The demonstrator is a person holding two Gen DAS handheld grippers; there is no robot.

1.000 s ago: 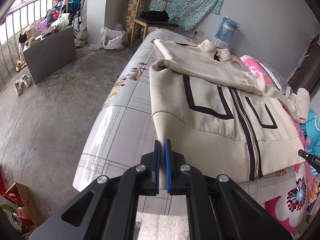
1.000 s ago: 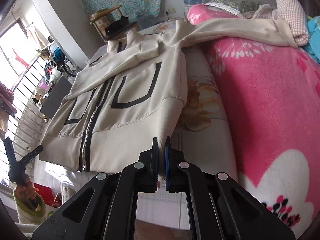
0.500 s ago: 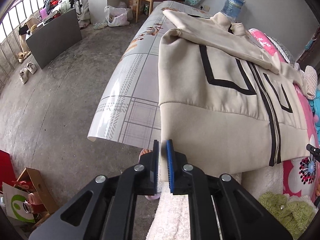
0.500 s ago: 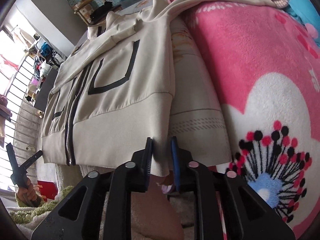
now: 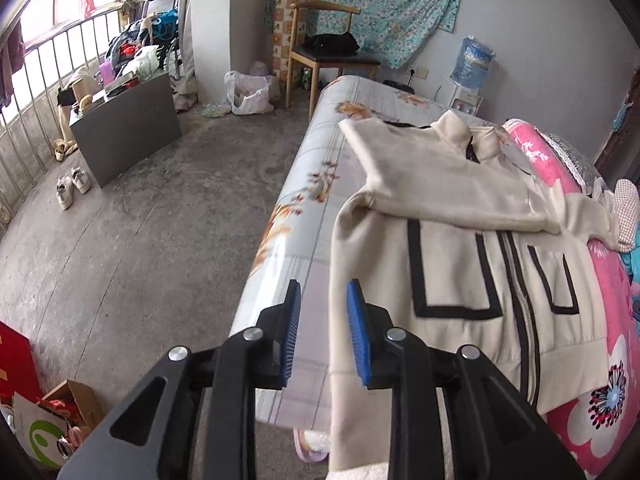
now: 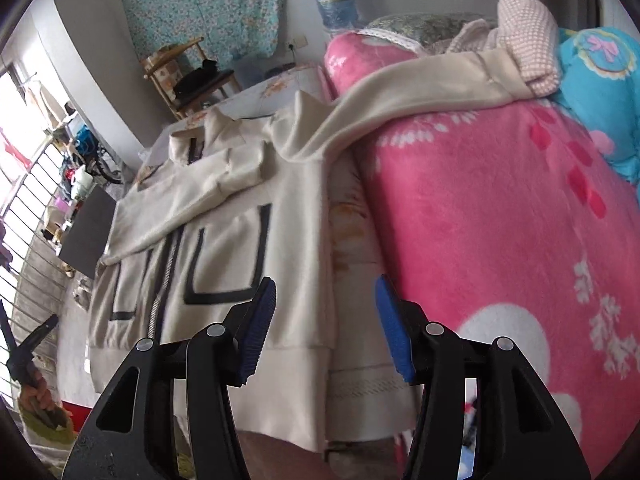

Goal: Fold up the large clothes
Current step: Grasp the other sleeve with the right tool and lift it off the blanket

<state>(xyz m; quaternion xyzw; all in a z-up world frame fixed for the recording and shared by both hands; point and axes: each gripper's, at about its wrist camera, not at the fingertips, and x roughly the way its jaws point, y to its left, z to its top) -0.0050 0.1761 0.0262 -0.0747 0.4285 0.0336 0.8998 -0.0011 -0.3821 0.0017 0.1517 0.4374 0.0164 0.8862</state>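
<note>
A cream zip jacket (image 5: 460,264) with black trim lies front up on the bed, its hem hanging over the near edge. One sleeve is folded across the chest; the other sleeve (image 6: 420,88) stretches over the pink blanket. My left gripper (image 5: 323,332) is open at the jacket's left hem corner, the side edge lying just by its right pad. My right gripper (image 6: 325,328) is open wide over the jacket (image 6: 224,248), above its right hem corner. Neither holds cloth.
A flowered sheet (image 5: 304,216) covers the bed. A pink blanket (image 6: 500,240) lies along the right, with a blue cushion (image 6: 600,92) and checked cloth behind. A wooden chair (image 5: 320,52), a grey cabinet (image 5: 124,128), shoes and boxes stand on the concrete floor left.
Both grippers were shut on the jacket's hem corners and pulled it toward the bed's near edge. Now both have opened, let go of the hem and lifted a little.
</note>
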